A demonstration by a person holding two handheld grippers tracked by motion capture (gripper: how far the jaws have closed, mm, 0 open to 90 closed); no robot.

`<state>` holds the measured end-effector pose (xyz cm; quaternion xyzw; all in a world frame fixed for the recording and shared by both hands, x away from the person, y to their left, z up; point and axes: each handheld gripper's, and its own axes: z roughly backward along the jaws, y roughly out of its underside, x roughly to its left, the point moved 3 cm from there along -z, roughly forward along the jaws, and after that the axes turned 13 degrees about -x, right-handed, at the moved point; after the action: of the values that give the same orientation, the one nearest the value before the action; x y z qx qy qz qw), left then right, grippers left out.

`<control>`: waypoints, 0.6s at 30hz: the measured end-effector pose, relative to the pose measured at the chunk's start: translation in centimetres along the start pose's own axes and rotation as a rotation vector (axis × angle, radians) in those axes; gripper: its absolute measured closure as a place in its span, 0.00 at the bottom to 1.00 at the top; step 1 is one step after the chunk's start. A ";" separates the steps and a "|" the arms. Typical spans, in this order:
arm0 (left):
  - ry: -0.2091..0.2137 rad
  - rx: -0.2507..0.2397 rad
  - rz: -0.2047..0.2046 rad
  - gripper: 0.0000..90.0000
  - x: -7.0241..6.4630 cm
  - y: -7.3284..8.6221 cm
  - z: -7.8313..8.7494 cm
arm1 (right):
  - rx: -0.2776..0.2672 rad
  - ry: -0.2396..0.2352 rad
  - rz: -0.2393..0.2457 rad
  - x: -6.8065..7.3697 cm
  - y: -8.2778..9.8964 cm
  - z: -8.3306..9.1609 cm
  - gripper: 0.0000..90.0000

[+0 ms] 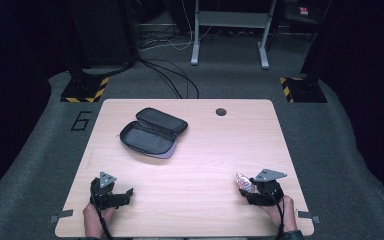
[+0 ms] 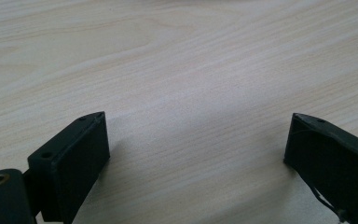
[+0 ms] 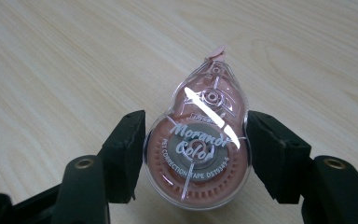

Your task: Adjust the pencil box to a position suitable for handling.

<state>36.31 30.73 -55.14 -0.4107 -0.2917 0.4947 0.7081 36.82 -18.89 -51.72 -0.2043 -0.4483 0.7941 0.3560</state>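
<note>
Up close, the right gripper view made plain what the high view could not: the right tool (image 3: 196,154) was clamped on a pink correction tape dispenser (image 3: 196,149), one black pad pressed against each side of its round, clear-shelled body. The printed lettering on its face could be read there, and its narrow tip pointed away from the camera, with pale wood grain beneath it. I could not tell from that view whether the dispenser touched the bench or hung just above it.

From above, the same dispenser (image 1: 244,183) was only a small pinkish glint at the front of the right tool (image 1: 247,187), near the bench's (image 1: 215,150) right front corner, with a hand (image 1: 280,207) behind it. That high view gave the layout instead: a dark zip pencil case (image 1: 152,132) lay open on the far left part of the bench, well apart from both tools, and a small round hole (image 1: 221,111) sat near the far edge.

The left tool (image 1: 116,192) rested near the left front corner. Its own view showed its jaws standing wide apart with nothing between them but bare wood, a detail too small to judge from overhead.
</note>
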 end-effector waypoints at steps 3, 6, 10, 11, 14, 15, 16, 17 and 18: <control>-0.001 -0.004 0.000 0.07 0.0 0.0 0.0 | 0.005 -0.013 0.012 0.4 0.3 0.0 0.43; -0.001 -0.004 0.000 0.07 0.0 0.0 0.0 | 0.011 -0.022 0.021 0.8 0.5 0.1 0.43; -0.002 -0.007 0.000 0.07 0.0 0.0 0.0 | 0.027 -0.034 0.036 1.2 0.9 0.2 0.43; -0.002 -0.004 0.000 0.07 0.0 0.0 0.0 | 0.036 -0.036 0.045 1.2 1.1 0.2 0.43; -0.001 -0.003 0.000 0.07 0.0 0.0 0.0 | 0.050 -0.044 0.038 1.3 1.5 0.2 0.43; -0.002 -0.006 0.000 0.07 0.0 0.0 0.0 | 0.051 -0.044 0.056 1.2 1.6 0.2 0.43; -0.002 -0.005 0.000 0.07 0.0 0.0 0.0 | 0.058 -0.056 0.069 1.1 1.9 0.1 0.43; -0.002 -0.005 0.000 0.07 0.0 0.0 0.0 | 0.064 -0.060 0.067 1.1 2.0 0.1 0.43; -0.001 -0.003 0.000 0.07 0.0 0.0 0.0 | 0.064 -0.060 0.067 1.1 2.0 0.1 0.43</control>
<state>36.32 30.72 -55.16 -0.4115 -0.2929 0.4945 0.7074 35.21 -18.80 -53.36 -0.1839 -0.4258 0.8253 0.3221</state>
